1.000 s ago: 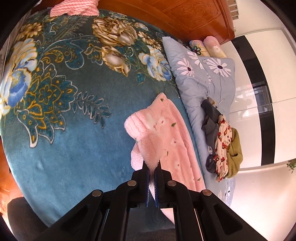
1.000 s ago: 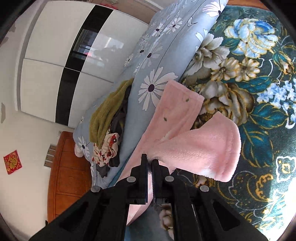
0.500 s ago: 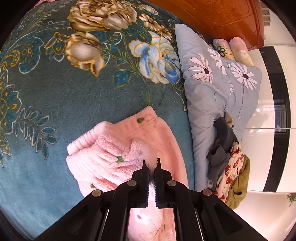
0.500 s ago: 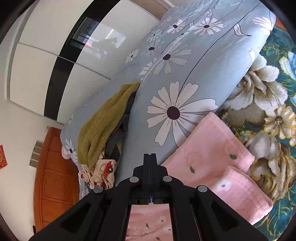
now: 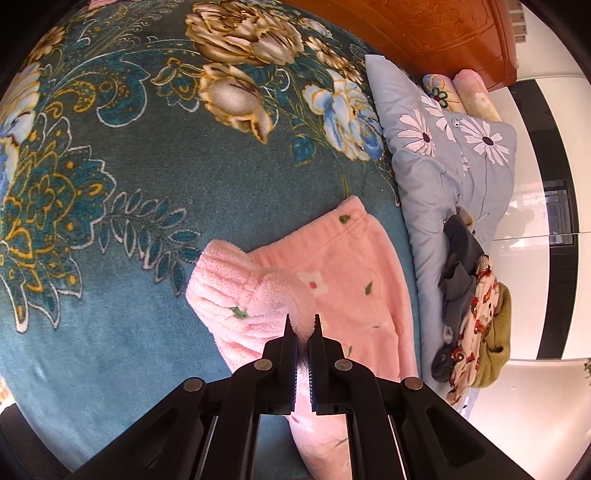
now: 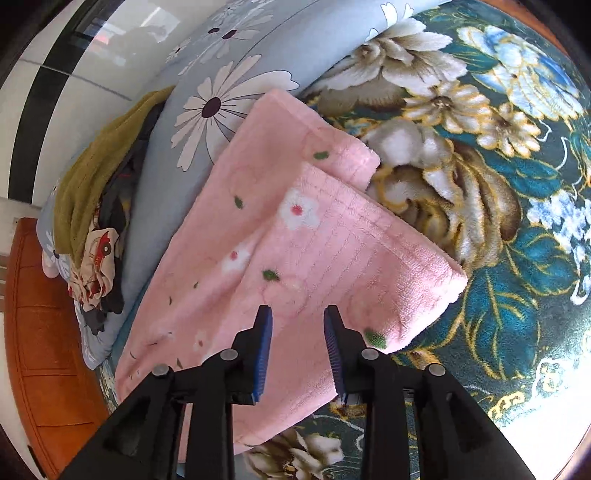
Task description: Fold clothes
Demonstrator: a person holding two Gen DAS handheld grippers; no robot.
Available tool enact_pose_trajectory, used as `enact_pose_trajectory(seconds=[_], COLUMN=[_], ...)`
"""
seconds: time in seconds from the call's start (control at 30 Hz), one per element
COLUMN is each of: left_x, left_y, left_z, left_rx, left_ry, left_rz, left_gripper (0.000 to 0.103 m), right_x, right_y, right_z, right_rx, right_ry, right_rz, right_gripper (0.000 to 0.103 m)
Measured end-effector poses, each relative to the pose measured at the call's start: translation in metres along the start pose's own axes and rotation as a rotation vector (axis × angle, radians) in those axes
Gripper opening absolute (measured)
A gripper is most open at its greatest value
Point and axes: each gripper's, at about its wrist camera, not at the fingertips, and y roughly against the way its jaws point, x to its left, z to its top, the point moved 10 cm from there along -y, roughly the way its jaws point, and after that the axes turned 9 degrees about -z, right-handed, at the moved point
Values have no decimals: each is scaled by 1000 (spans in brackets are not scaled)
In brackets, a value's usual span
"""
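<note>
Left gripper jaws pinching pink garment, right gripper jaws spread, empty

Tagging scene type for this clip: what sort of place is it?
Most likely a bedroom: a teal floral blanket spread over a bed, a daisy-print pillow beside a wooden headboard, and glossy wardrobe doors alongside.

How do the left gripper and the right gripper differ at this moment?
The left gripper has its jaws nearly shut, while the right gripper has its jaws wide apart. The left gripper pinches a fluffy edge of the pink garment; the right gripper holds nothing and sits just over the folded fabric. Both are black with blue pads and point at the same garment on the floral blanket.
</note>
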Motion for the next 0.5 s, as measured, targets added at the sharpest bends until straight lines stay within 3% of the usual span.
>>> enact_pose_trajectory(seconds=[0.1, 0.37, 0.4, 0.47, 0.5], left_x=[-1, -2, -1, 0, 0], left_y=[4, 10, 10, 12, 14], left_z=[-5, -15, -16, -18, -19], left_rx=[-7, -29, -29, -31, -34], left_ry=[-8, -6, -9, -11, -8], left_rz=[-5, -12, -9, -11, -15], left_gripper=[5, 6, 6, 6, 6], right_x=[23, 33, 33, 30, 29], right_y=[-22, -78, -80, -78, -77], right_z=[5, 4, 4, 4, 4], right_rx=[30, 111, 110, 110, 109], right_ry=[-21, -112, -99, -84, -78], right_rz=[28, -203, -226, -243, -248], right_gripper=[44, 44, 42, 27, 13])
